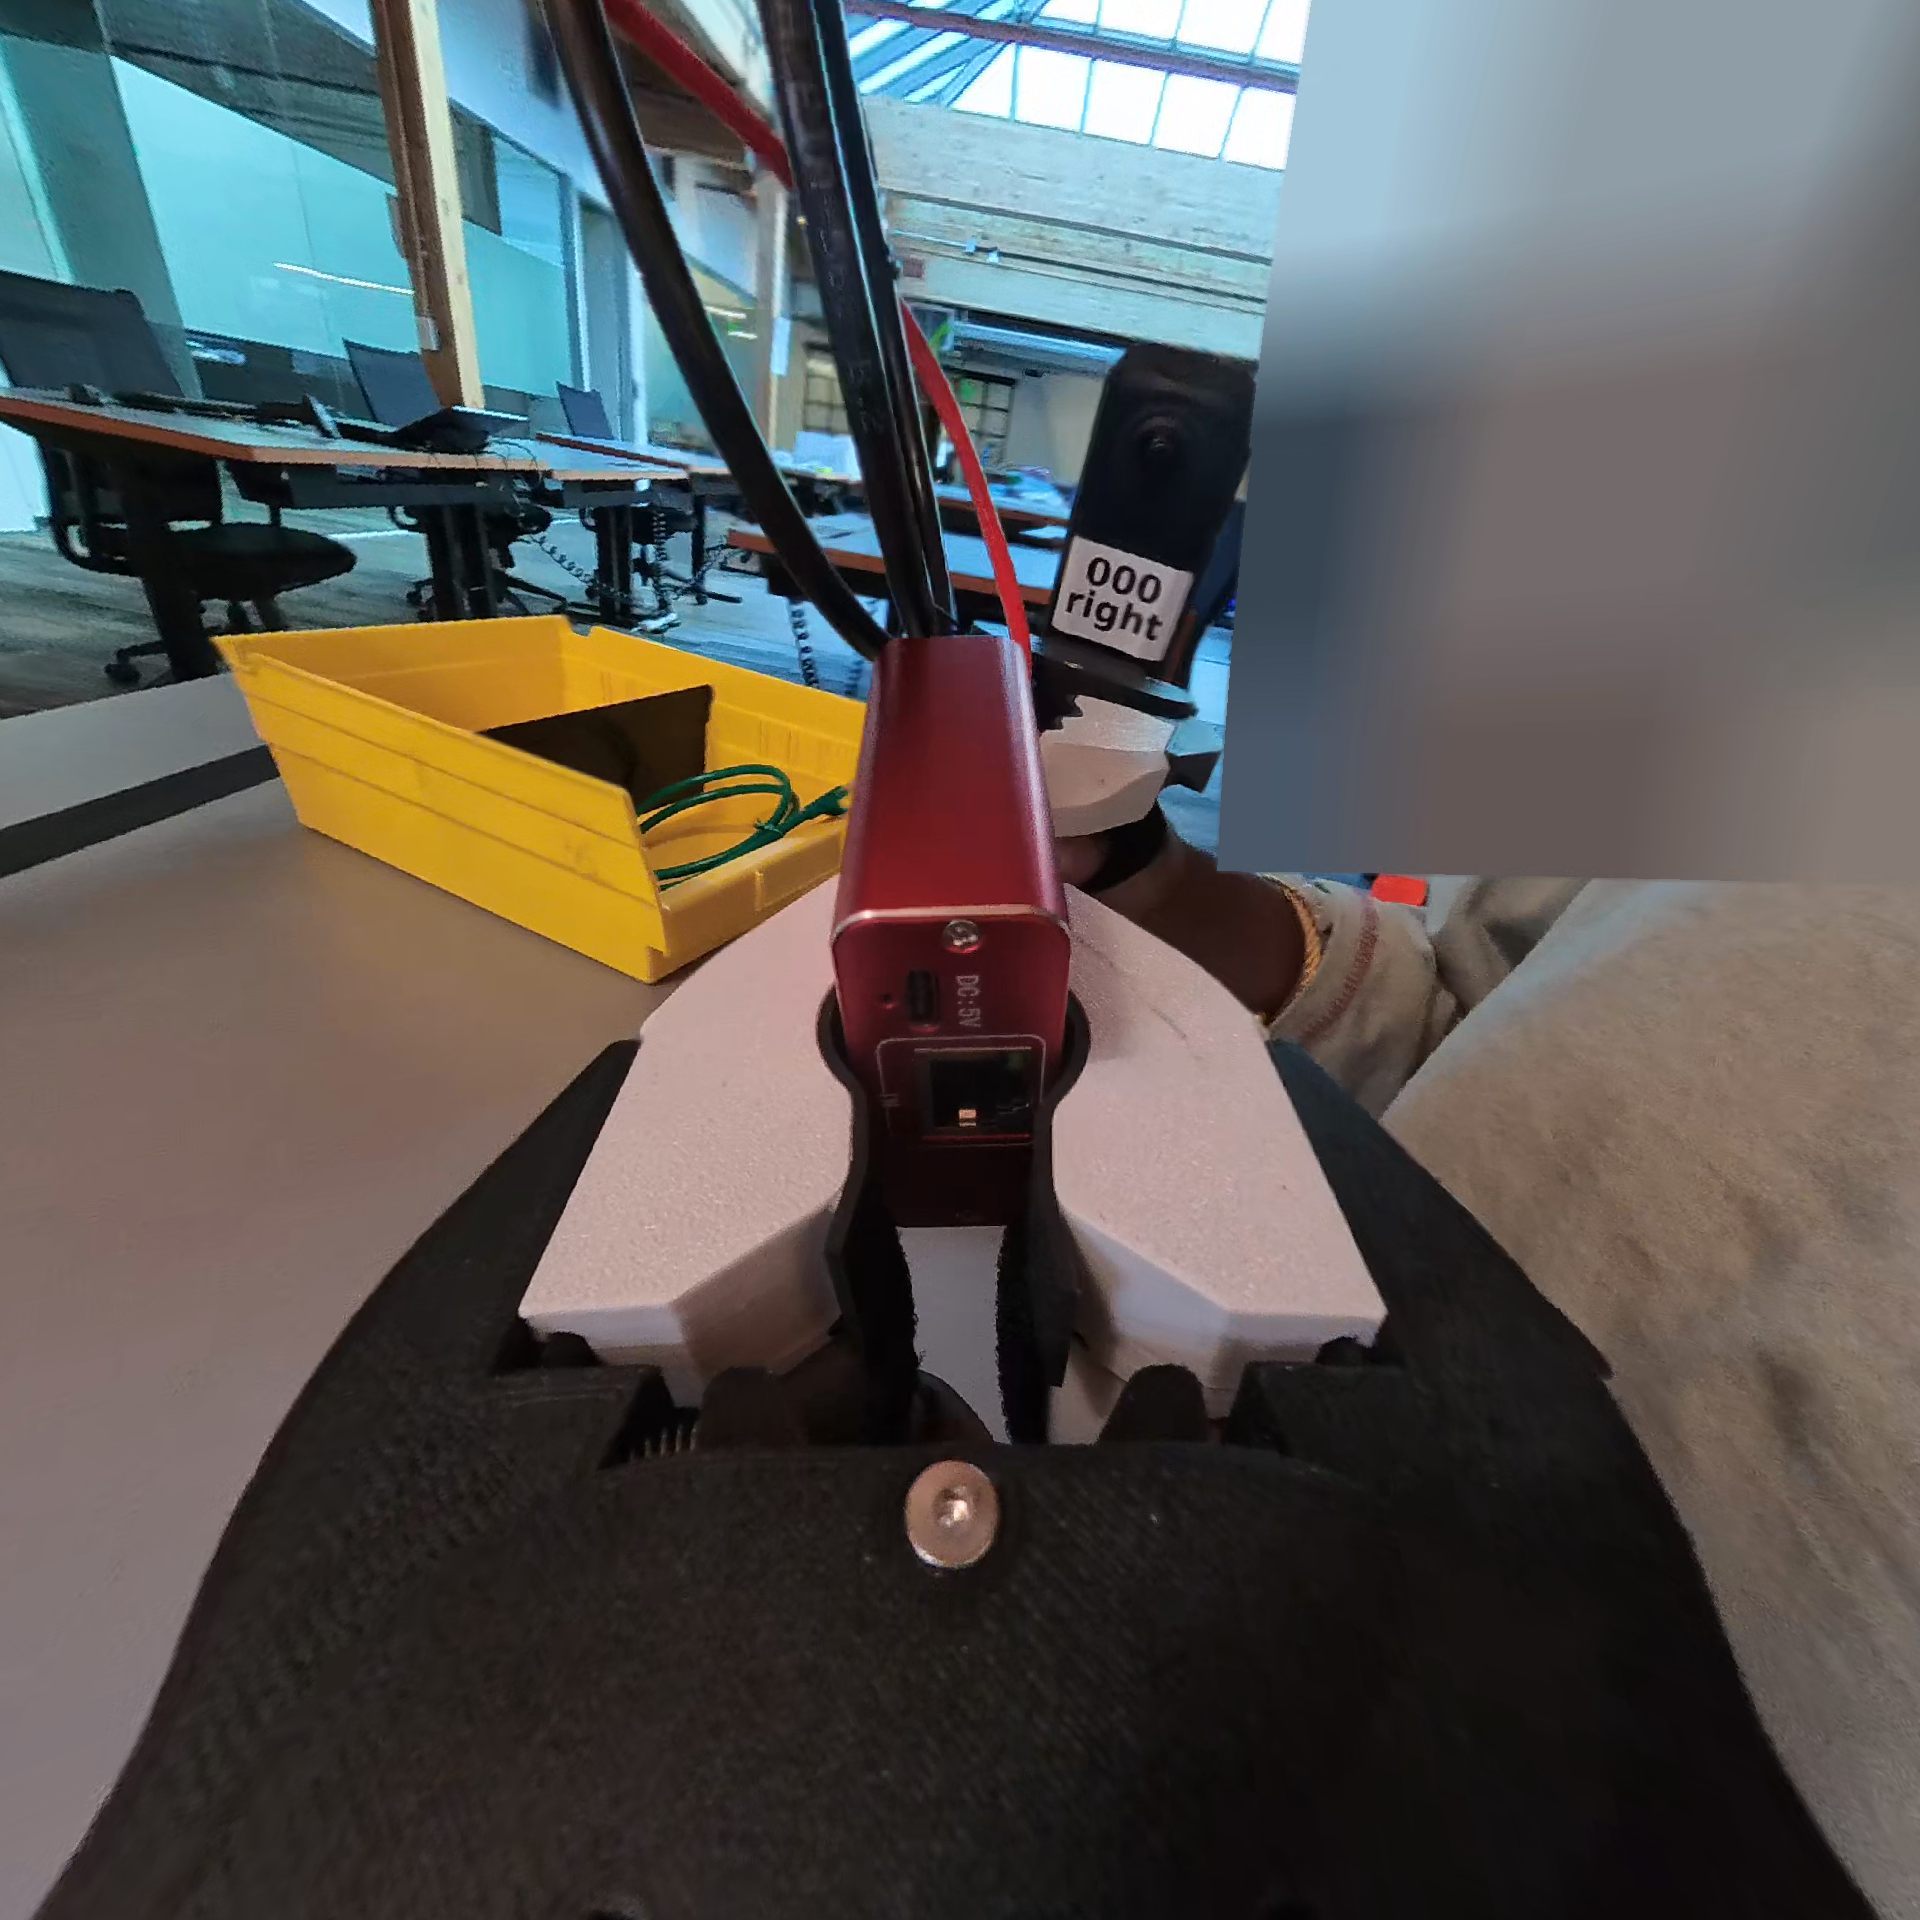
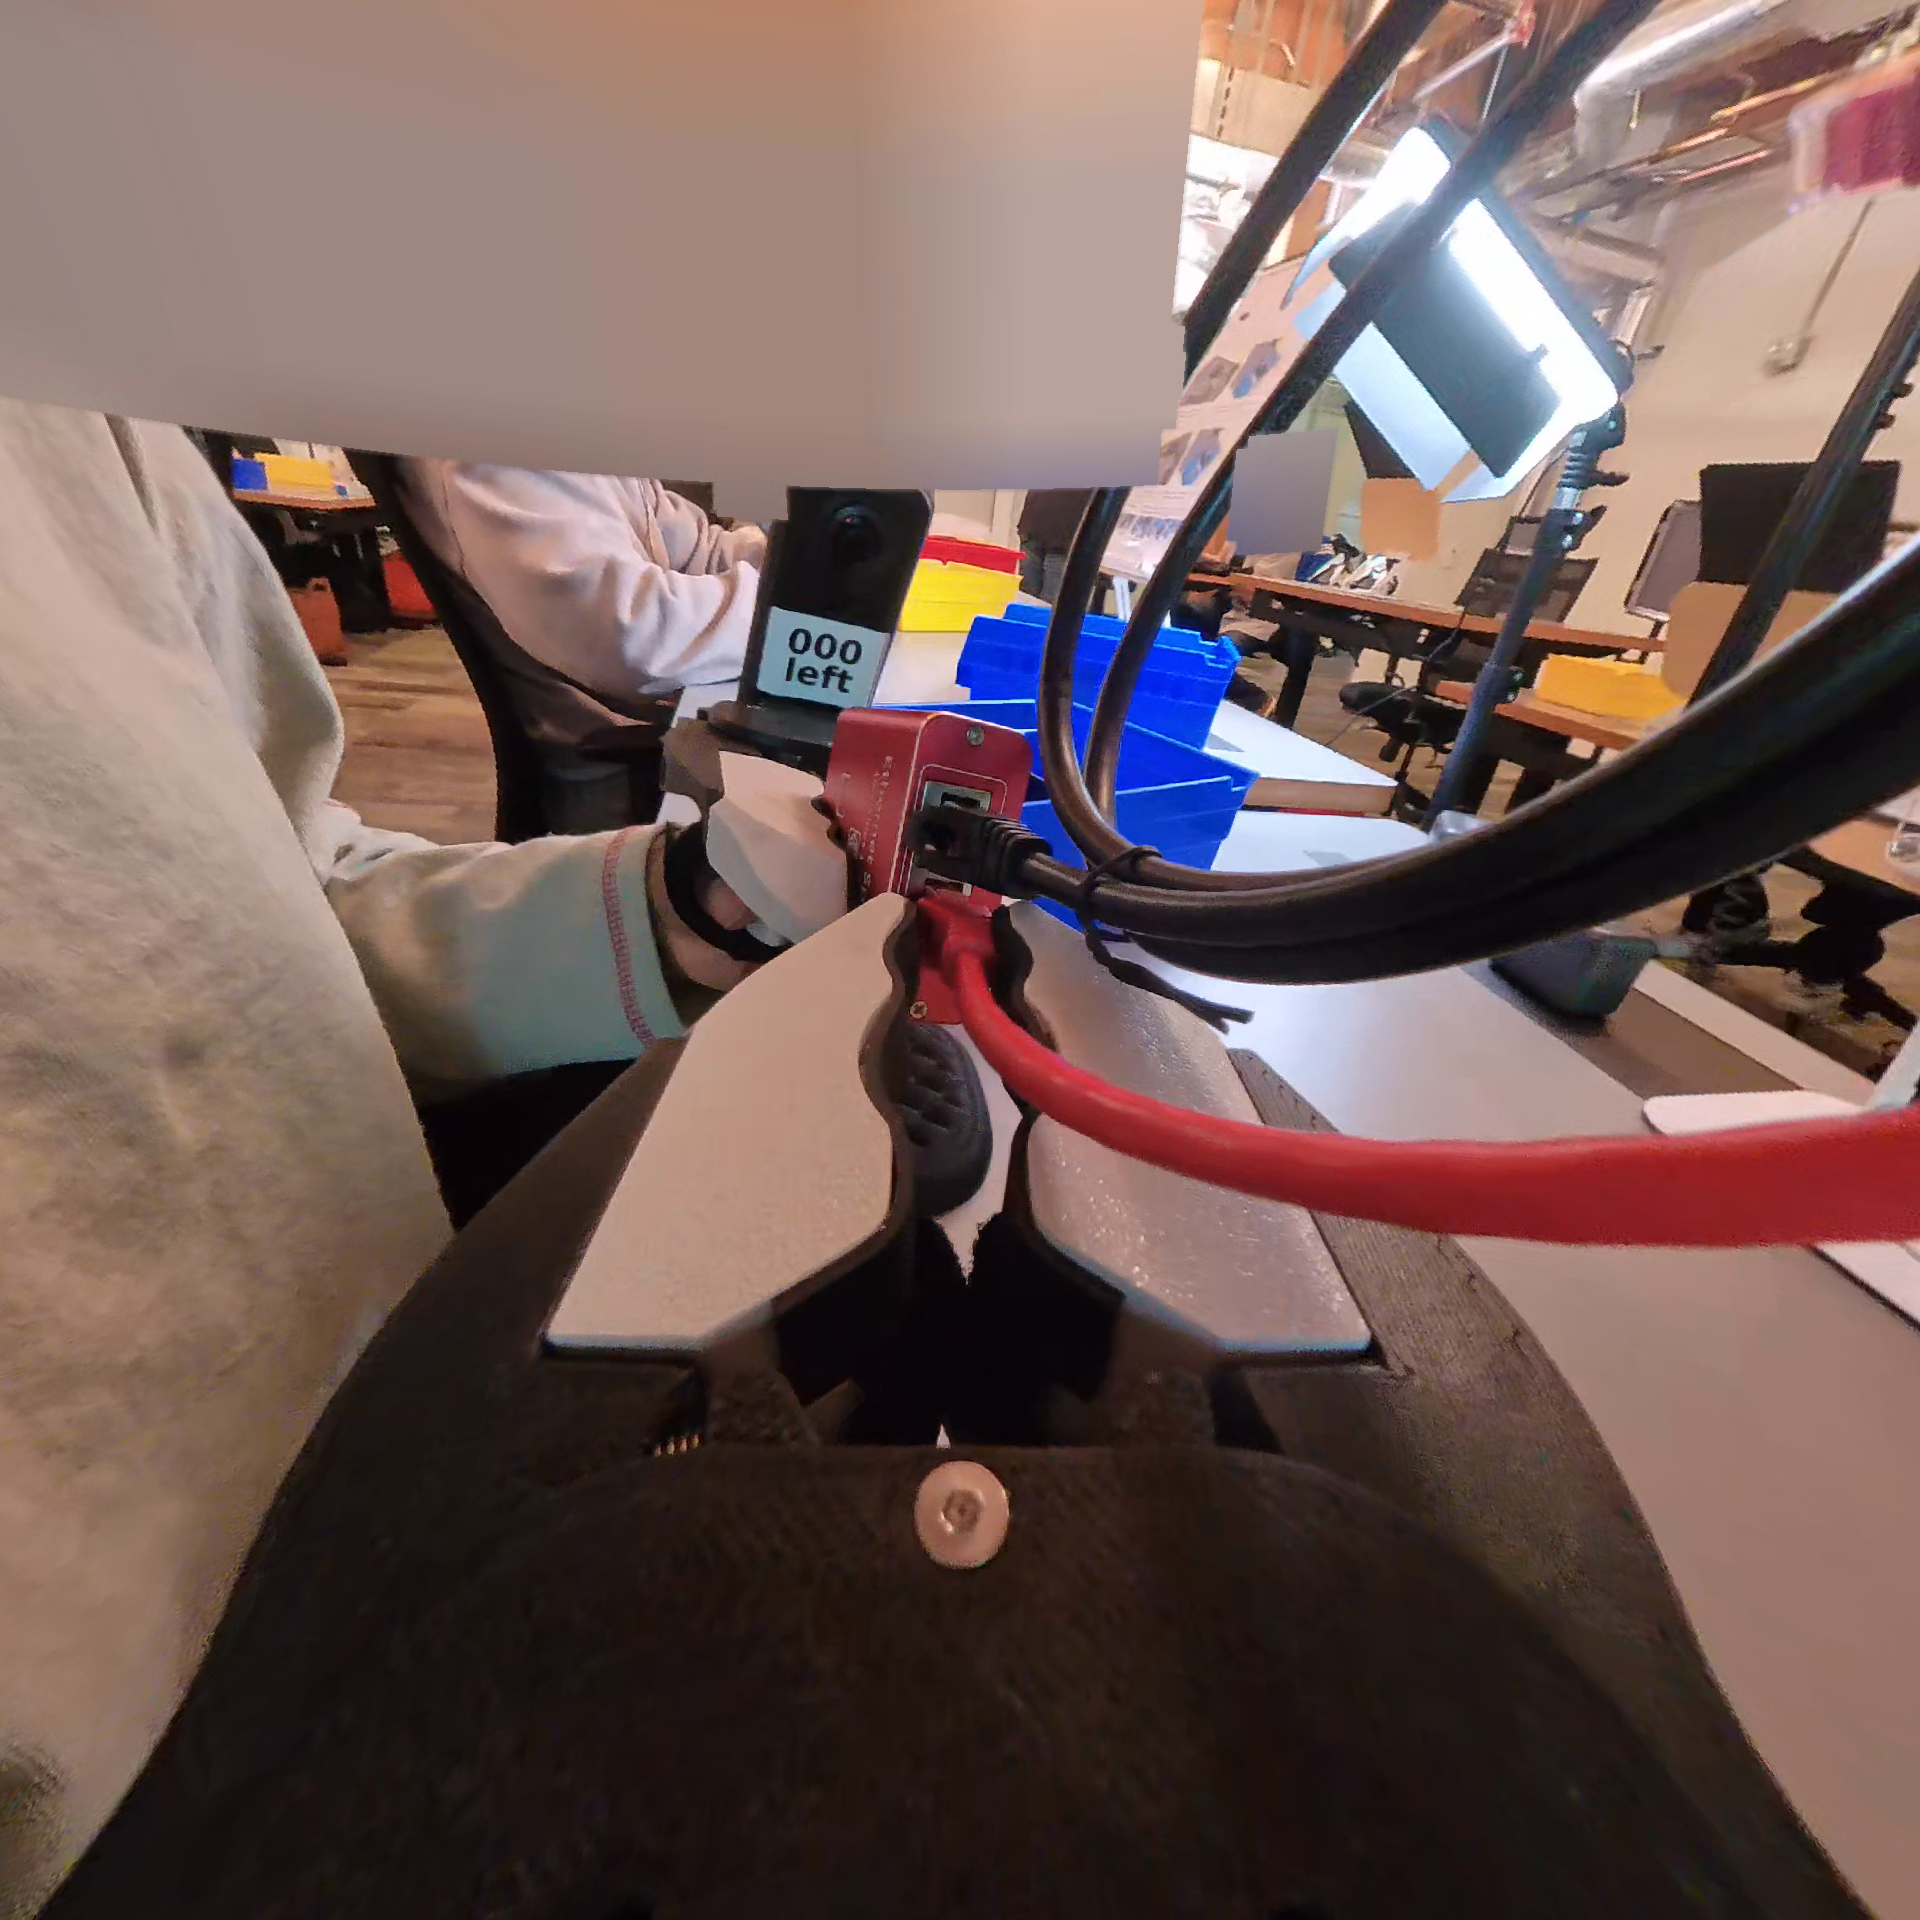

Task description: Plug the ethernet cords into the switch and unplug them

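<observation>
My left gripper (image 1: 951,977) is shut on a red metal switch (image 1: 951,810) and holds it above the table, its near end toward the camera. Black cords (image 1: 831,312) and a red cord (image 1: 966,447) rise from its far end. In the right wrist view the switch (image 2: 883,790) has a black cord's plug (image 2: 977,842) in a middle port. My right gripper (image 2: 951,935) is shut on the red cord's plug (image 2: 940,961) at the lowest port. I cannot tell how deep the plug sits. The red cord (image 2: 1351,1174) trails right.
A yellow bin (image 1: 416,790) holding a coiled green cable (image 1: 727,810) stands on the grey table (image 1: 208,1091) at the left. Blue bins (image 2: 1143,727) stand behind the switch. A person's sleeves and torso (image 2: 156,935) are close by. A light panel (image 2: 1475,343) stands on the right. Less than 4 cm separates the two grippers' tips.
</observation>
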Demonstrator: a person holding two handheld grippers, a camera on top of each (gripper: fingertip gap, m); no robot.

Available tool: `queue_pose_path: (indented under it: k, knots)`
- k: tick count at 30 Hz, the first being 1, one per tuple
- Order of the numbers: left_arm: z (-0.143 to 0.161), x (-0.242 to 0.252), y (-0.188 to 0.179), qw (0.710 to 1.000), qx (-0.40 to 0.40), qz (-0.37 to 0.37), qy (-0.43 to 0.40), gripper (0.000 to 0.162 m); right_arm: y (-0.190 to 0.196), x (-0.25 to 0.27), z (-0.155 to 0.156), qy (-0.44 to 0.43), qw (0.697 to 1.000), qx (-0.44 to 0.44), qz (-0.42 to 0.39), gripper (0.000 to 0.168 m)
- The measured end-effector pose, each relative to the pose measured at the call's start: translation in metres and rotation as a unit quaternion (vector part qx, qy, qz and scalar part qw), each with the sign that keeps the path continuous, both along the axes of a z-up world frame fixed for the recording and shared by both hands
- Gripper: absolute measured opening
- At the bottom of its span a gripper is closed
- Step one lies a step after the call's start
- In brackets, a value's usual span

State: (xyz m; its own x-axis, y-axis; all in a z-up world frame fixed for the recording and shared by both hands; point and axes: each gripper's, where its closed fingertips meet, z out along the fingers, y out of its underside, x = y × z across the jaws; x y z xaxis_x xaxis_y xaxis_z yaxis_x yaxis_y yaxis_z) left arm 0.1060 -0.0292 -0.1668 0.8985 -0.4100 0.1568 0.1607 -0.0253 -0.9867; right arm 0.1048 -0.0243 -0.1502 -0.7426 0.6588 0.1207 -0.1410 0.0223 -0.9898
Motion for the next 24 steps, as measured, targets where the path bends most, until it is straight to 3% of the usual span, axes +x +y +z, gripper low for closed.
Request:
queue_pose_path:
  k: [2,4,6,11,15,19,22,24]
  knots:
    - [0.001,-0.004,-0.002,1.000,0.005,-0.008,-0.017,0.030,0.000,0.000,0.002,-0.001,1.000,-0.007,-0.001,0.013]
    - [0.007,-0.027,-0.018,0.997,0.029,0.007,-0.064,0.029,0.036,0.001,0.023,0.040,0.995,-0.073,-0.060,0.012]
    - [0.012,-0.047,-0.033,0.991,0.052,0.020,-0.118,0.029,0.070,0.014,0.039,0.048,0.987,-0.145,-0.055,0.011]
    - [0.017,-0.060,-0.030,0.988,0.086,0.043,-0.119,0.029,0.072,0.007,0.026,0.003,0.995,-0.033,-0.090,0.012]
    - [0.017,-0.058,-0.024,0.982,0.125,0.041,-0.132,0.029,0.142,-0.001,0.014,-0.074,0.969,0.081,-0.223,0.012]
    - [0.008,-0.057,-0.024,0.982,0.121,0.038,-0.139,0.029,0.233,0.012,-0.021,-0.200,0.863,0.293,-0.358,0.013]
    - [0.004,-0.055,-0.024,0.984,0.116,0.039,-0.133,0.029,0.293,0.040,-0.047,-0.284,0.732,0.468,-0.405,0.013]
    - [0.003,-0.053,-0.023,0.982,0.116,0.030,-0.143,0.029,0.321,0.055,-0.056,-0.317,0.655,0.539,-0.423,0.013]
